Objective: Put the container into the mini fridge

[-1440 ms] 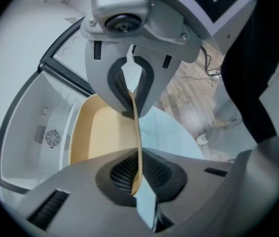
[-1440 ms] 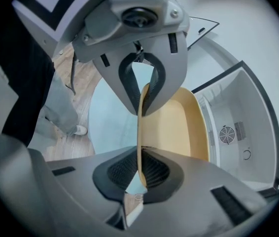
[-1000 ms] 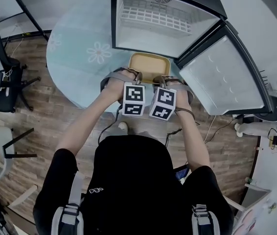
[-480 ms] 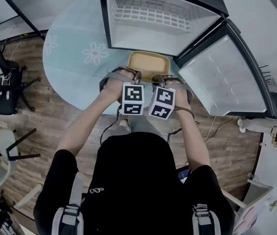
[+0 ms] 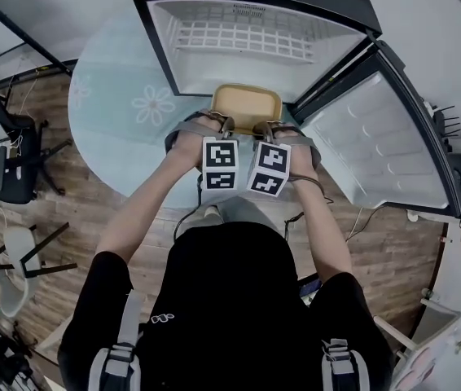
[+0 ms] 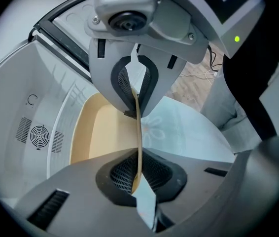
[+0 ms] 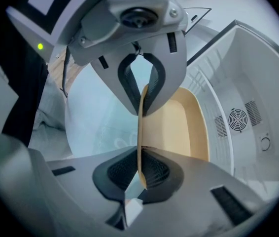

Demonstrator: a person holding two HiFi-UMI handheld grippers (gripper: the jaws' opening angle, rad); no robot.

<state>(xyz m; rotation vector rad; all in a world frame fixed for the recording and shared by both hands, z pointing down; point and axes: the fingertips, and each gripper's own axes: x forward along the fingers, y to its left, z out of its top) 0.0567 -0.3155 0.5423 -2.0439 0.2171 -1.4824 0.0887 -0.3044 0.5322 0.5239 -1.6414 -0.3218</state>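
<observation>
A shallow tan container (image 5: 248, 107) hangs just in front of the open mini fridge (image 5: 239, 39), over the fridge's bottom lip. My left gripper (image 5: 221, 123) is shut on the container's near rim at the left, and the thin tan rim (image 6: 138, 132) runs between its dark pads. My right gripper (image 5: 268, 127) is shut on the same rim at the right, with the container wall (image 7: 142, 132) pinched between its pads. The container's hollow (image 6: 102, 132) looks empty. Behind it shows the fridge's white back wall with a round vent (image 7: 238, 118).
The fridge door (image 5: 377, 149) stands swung open to the right. A white wire shelf (image 5: 239, 35) sits high inside the fridge. The fridge stands on a round pale-blue mat with flower prints (image 5: 125, 120) on wood flooring. Chairs (image 5: 10, 169) stand at the left.
The container and both grippers have moved closer to the fridge opening, and the container's far edge now reaches the fridge's lower lip. Both grips are unchanged.
</observation>
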